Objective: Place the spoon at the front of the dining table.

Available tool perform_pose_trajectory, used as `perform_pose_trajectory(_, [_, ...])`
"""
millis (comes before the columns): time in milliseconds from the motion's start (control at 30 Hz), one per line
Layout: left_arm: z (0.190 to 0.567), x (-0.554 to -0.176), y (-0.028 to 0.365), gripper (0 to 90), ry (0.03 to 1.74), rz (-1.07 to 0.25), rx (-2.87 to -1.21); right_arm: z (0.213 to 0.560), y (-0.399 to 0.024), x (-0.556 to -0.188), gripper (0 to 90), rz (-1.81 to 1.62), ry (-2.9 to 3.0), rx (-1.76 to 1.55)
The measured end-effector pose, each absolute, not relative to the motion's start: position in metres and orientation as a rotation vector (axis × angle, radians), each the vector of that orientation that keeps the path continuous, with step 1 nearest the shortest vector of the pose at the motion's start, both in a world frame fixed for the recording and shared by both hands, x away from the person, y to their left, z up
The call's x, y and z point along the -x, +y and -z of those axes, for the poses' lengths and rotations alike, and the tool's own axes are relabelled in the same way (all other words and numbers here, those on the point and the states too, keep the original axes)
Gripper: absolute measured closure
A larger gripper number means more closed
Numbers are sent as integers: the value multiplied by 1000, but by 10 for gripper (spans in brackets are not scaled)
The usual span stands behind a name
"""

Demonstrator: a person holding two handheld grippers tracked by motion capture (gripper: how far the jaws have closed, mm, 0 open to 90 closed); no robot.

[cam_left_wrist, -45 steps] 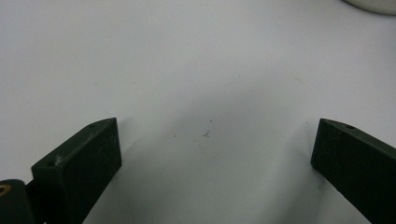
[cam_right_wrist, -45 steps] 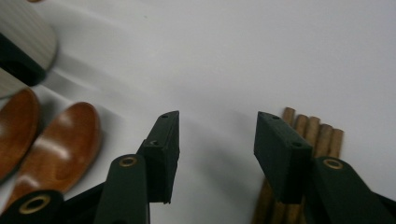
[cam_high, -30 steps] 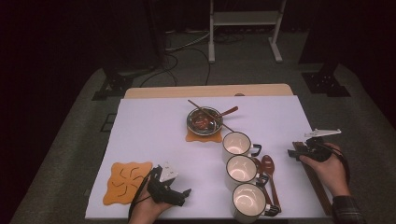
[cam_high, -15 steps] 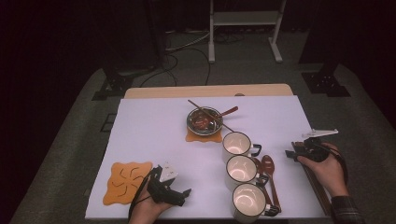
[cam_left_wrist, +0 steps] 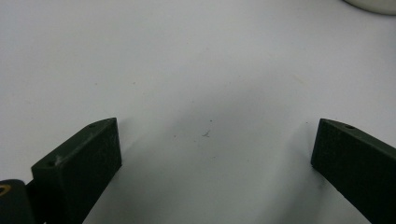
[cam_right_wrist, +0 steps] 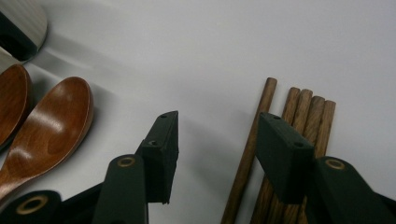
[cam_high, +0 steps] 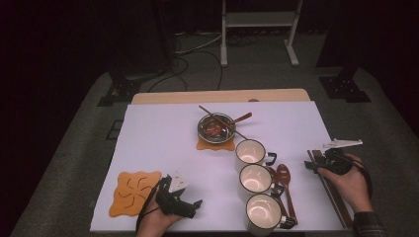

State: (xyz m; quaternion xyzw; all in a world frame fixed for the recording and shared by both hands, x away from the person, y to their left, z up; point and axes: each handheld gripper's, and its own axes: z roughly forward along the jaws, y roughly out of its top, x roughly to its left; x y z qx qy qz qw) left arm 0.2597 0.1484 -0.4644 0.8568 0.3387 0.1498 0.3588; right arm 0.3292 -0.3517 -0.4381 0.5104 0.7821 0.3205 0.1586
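My right gripper (cam_high: 313, 165) sits at the table's right edge over a bundle of dark wooden chopsticks (cam_high: 330, 190). In the right gripper view its jaws (cam_right_wrist: 218, 119) stand partly apart. One loose chopstick (cam_right_wrist: 252, 135) lies between them, close to the right jaw, and neither pad presses on it. Several more chopsticks (cam_right_wrist: 310, 109) run under the right jaw. My left gripper (cam_high: 193, 206) rests near the front edge, left of the mugs. Its jaws (cam_left_wrist: 215, 126) stand wide open over bare white cover.
Three white mugs (cam_high: 256, 177) line up at centre front, with wooden spoons (cam_high: 284, 177) beside them; the spoons (cam_right_wrist: 51, 126) lie left of my right jaws. A metal bowl (cam_high: 215, 127) with a spoon and chopsticks sits on an orange coaster. Another orange coaster (cam_high: 132, 191) lies front left.
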Motion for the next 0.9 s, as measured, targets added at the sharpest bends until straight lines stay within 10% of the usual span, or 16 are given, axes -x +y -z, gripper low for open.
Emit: perform_pose_trajectory(900, [464, -260, 148, 5, 874, -386, -2210, 446, -348, -322, 466, -879, 2270, -1446])
